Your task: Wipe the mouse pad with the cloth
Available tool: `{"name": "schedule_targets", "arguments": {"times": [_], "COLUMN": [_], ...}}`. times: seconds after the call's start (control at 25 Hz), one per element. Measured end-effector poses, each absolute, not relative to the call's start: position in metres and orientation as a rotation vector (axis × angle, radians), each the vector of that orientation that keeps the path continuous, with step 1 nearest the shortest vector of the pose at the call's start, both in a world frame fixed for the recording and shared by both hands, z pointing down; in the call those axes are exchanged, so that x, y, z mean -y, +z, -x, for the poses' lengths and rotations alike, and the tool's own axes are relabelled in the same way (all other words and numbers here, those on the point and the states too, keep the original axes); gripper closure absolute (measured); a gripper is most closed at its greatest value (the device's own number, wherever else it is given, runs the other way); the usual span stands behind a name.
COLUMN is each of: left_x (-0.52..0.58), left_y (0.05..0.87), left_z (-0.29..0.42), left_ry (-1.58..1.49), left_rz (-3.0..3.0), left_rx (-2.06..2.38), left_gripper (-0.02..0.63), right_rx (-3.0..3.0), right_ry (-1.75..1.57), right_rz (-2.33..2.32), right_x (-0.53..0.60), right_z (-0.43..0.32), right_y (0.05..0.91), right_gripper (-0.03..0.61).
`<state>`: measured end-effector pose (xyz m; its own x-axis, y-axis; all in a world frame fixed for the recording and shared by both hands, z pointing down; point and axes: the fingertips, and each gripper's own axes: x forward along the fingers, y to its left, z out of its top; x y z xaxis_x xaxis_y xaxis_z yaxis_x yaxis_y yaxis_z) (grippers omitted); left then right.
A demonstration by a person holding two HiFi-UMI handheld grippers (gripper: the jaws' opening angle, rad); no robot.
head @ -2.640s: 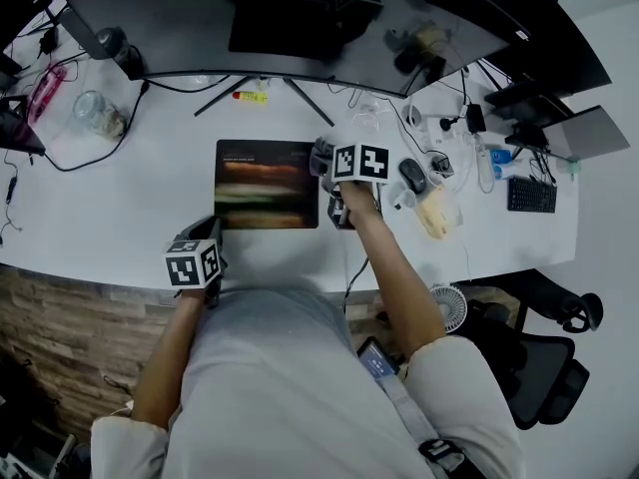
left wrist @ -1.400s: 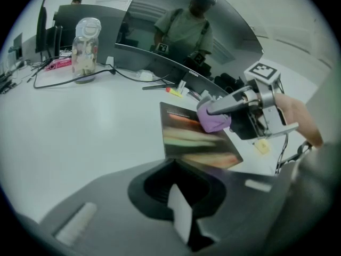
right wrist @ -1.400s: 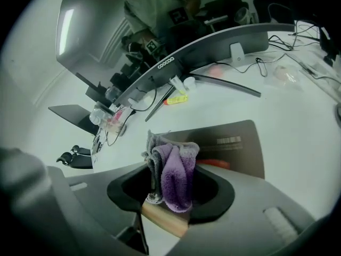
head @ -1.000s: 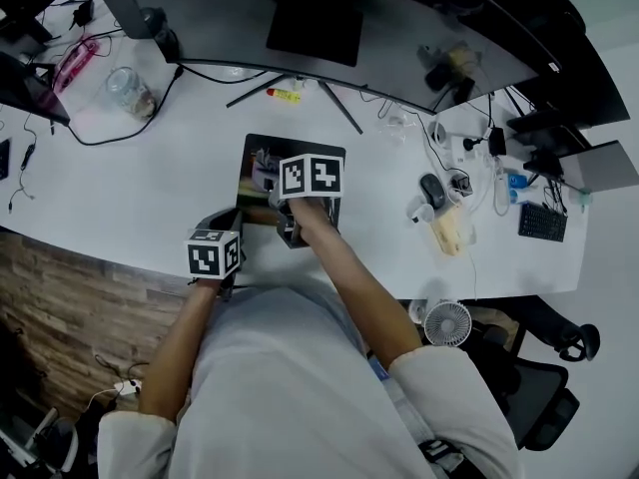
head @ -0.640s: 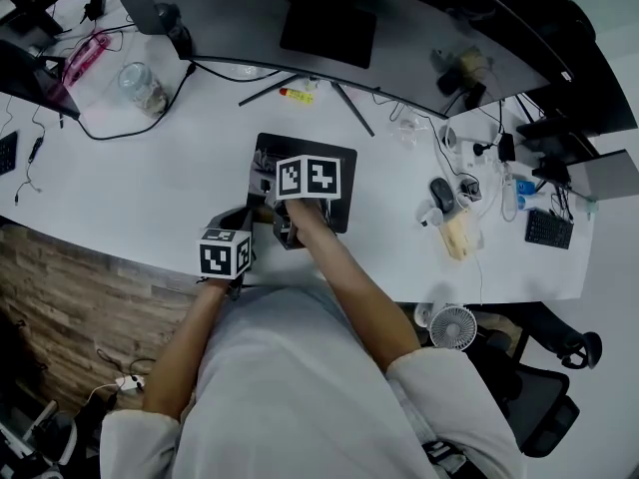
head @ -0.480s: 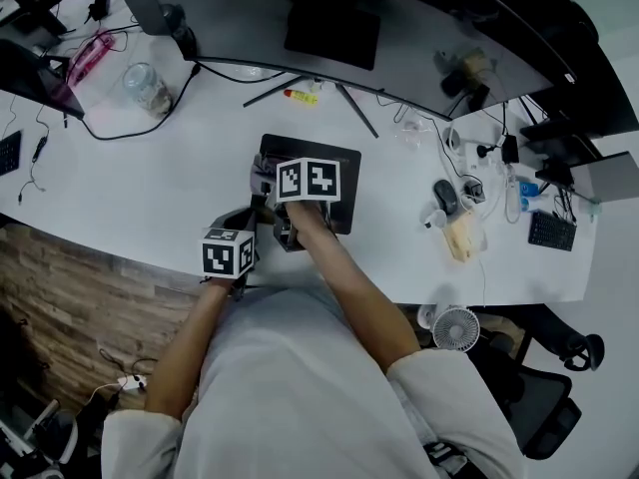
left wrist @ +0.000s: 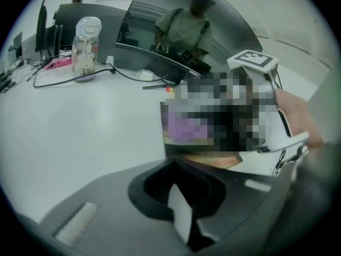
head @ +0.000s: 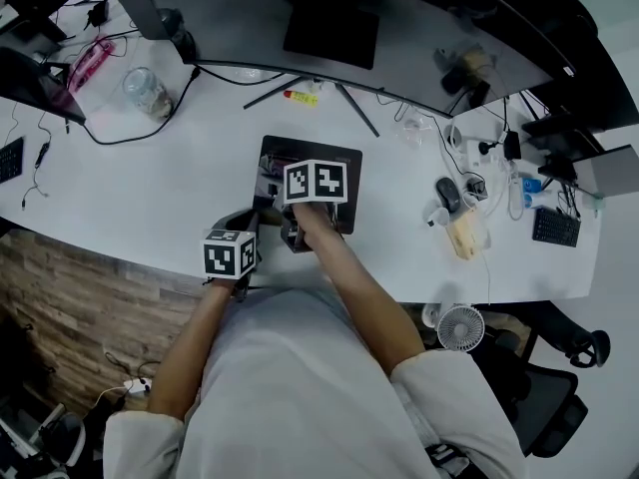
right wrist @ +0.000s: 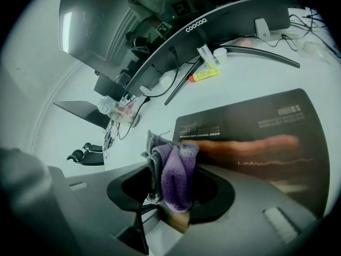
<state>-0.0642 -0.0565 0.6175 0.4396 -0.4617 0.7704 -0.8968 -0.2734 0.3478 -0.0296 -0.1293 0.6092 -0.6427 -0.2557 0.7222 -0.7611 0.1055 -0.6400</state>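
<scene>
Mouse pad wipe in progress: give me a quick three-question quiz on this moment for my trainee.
1. True or false: the right hand-held gripper is clamped on the purple-grey cloth.
2. What stands behind the mouse pad? A) curved monitor B) laptop C) printer
3. Fill in: in the head view, the computer mouse lies on the desk to the pad's ____ side.

Key: 1 true; 2 A; 3 right.
</scene>
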Motion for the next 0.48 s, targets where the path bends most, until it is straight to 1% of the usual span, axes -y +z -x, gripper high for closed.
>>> {"name": "schedule_targets", "arguments": {"times": [0.48], "left_x": [0.056], "left_y": [0.618], "left_z": [0.064], "left_ry": [0.694], "left_rz": [-1.898], "left_rx": [1.145], "left_gripper": [0.614], "right_rx": [1.942], "right_ry": [1.559], "right_rz": [-0.997], "right_x": [0.128], "right_z": [0.016], "right_y": [0.610], "right_gripper": [0.380]}}
